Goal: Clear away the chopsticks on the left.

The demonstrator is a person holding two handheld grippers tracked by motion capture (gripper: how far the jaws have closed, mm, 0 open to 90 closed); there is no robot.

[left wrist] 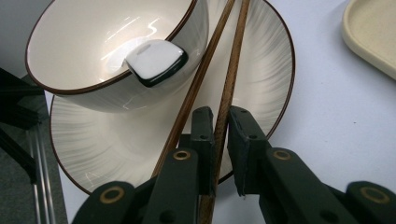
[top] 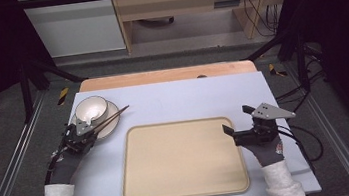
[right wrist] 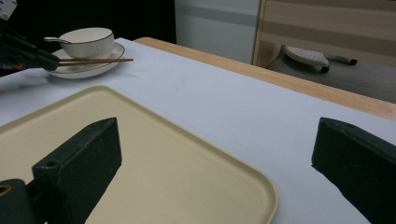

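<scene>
Wooden chopsticks (left wrist: pixel 223 100) sit pinched in my left gripper (left wrist: pixel 220 122); only one stick looks truly caught between the jaws, the other running just beside them, so I'd lift slowly and level. They lie across the plate (left wrist: pixel 266 70) beside the bowl (left wrist: pixel 84 42) with its spoon (left wrist: pixel 156 60). My right gripper (right wrist: pixel 215 154) hangs spread wide, grasping nothing, over the tray (top: pixel 180 160) corner.
</scene>
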